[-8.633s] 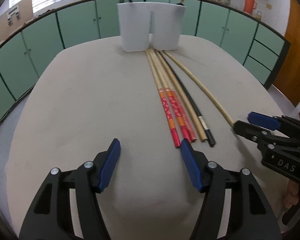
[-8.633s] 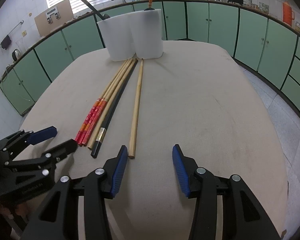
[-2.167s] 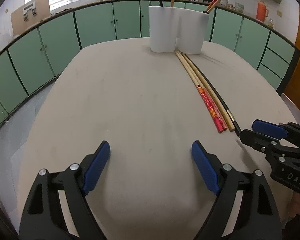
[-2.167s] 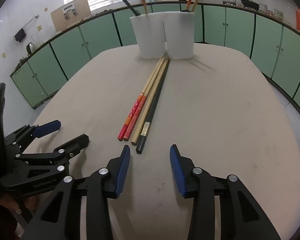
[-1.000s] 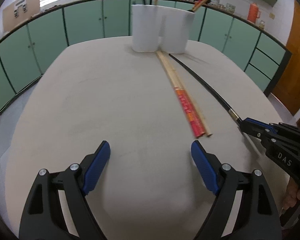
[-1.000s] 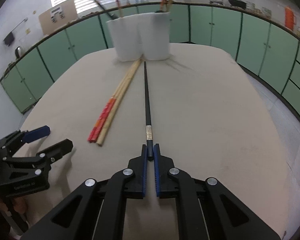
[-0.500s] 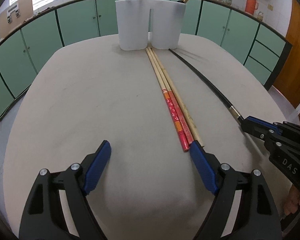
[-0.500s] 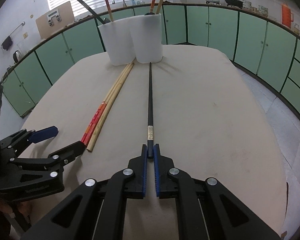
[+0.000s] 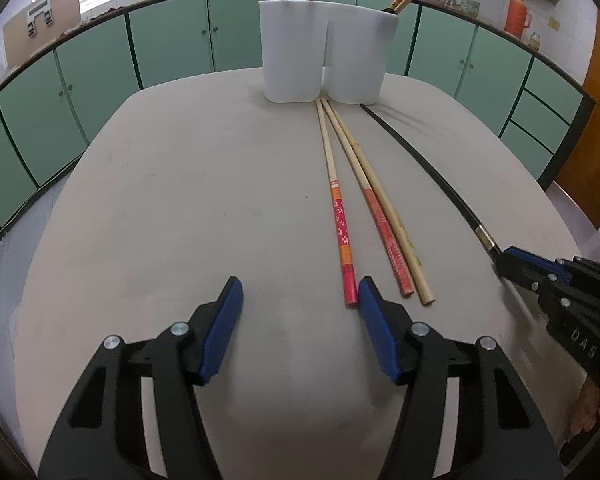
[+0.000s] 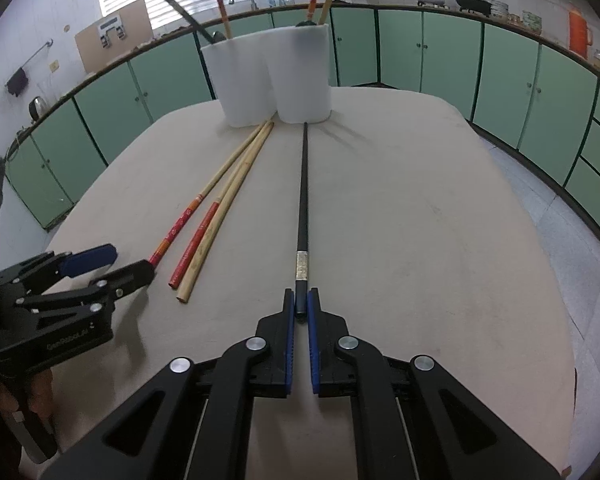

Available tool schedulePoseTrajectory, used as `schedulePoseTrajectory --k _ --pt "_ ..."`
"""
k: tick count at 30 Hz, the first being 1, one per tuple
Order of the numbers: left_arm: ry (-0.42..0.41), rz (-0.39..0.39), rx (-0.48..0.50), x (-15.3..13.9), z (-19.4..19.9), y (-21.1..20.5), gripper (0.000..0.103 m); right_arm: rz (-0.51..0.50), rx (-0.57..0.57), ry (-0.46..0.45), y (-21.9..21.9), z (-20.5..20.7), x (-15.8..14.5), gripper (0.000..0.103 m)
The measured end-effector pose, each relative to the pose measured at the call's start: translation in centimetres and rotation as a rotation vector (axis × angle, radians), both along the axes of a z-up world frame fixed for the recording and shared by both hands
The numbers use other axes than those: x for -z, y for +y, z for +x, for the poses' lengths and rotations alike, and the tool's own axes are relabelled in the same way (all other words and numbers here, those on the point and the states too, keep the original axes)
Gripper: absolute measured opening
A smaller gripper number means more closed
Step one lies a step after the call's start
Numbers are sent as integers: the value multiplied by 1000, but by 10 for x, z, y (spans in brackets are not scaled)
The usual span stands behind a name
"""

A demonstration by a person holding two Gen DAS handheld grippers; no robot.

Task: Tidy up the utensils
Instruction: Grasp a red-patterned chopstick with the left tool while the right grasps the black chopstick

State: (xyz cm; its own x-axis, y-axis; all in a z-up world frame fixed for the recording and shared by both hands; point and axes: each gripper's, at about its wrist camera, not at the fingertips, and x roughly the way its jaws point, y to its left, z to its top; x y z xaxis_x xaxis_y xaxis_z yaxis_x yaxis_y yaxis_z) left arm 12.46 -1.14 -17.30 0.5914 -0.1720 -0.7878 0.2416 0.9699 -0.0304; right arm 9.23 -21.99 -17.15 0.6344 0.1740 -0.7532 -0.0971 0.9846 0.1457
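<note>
Four chopsticks are lying on the table in front of the white holder, and the right gripper is pinching the near end of the black chopstick. The left gripper, its jaws just closing but still spread with nothing between them, is hovering beside the flower-patterned red chopstick, whose end is just touching its right pad.

Four chopsticks lie on the surface (one is black), four more stand in two white holders, and two claws.
</note>
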Motion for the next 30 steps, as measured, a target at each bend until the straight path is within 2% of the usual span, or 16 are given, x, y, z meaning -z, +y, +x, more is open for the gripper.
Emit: schedulePoseTrajectory --k 3,13,19,21,23,26,28,30 --pt "-1 -14 -15 0 1 0 58 -10 -4 -3 2 1 0 7" --pt "-6 -6 -27 0 -3 -4 48 -30 5 -8 4 7 2 7" --pt "-8 9 -22 1 -3 -8 50 -24 -2 -16 1 5 3 8" --pt "-12 21 -17 1 -4 -11 46 -24 -6 -18 1 5 3 8" --pt "-18 27 -8 0 -4 -13 30 -23 -21 -21 0 4 3 7" --pt "-19 24 4 1 -5 -15 15 -10 -33 -23 -3 4 3 7" --pt "-16 15 1 0 -6 -13 8 -1 -34 -22 -4 5 3 7" --pt "-13 9 0 0 -5 -12 7 1 -40 -20 -4 5 3 8"
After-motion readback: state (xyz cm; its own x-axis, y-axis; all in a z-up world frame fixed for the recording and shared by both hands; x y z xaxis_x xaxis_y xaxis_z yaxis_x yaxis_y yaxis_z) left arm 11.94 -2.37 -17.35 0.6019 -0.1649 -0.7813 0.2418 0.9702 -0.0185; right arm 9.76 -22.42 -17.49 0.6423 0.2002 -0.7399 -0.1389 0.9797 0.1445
